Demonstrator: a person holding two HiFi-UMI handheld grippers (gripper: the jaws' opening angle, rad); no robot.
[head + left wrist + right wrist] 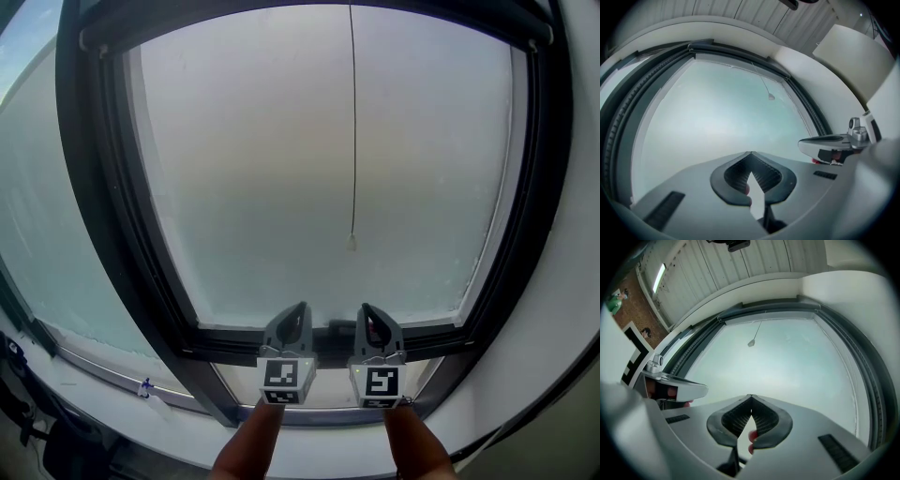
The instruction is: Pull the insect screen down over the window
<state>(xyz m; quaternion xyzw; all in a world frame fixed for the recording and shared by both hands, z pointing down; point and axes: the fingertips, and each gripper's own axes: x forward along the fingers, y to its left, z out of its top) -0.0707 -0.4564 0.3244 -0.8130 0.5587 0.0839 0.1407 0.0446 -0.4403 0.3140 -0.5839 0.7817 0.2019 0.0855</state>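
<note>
Cord (352,112), thin and dark, with small pale knob (352,242), seems light, limp: pinch knob; left gripper (298,311) and right gripper (368,311) pressed together, empty.

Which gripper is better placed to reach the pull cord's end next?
Right. In the right gripper view the cord toggle lines up straight above the shut tips of the right gripper. In the head view it hangs nearer that gripper than the left gripper. Both are shut and empty.
</note>
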